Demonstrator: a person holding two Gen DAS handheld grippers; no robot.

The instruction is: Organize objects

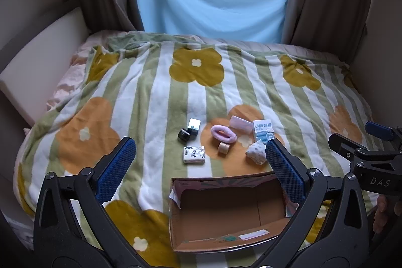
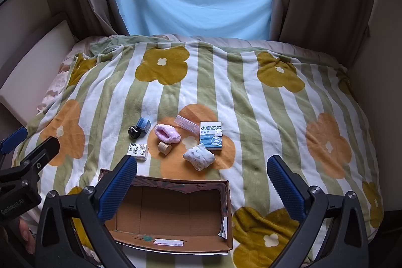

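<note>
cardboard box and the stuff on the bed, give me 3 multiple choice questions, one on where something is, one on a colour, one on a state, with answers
1. Where does the small tan cylinder lie?
A. inside the cardboard box
B. on the blanket just in front of the pink fluffy ring
C. on the white and blue packet

2. What colour are the pads on the gripper fingers?
A. blue
B. red
C. yellow

3. What state is the cardboard box in?
A. taped shut
B. full of items
C. open at the top, with none of the small items in it

Answers: 1 B, the cylinder sits on the blanket at the near edge of the pink fluffy ring. 2 A, both grippers show blue textured pads. 3 C, its bare brown floor shows in both views.
</note>
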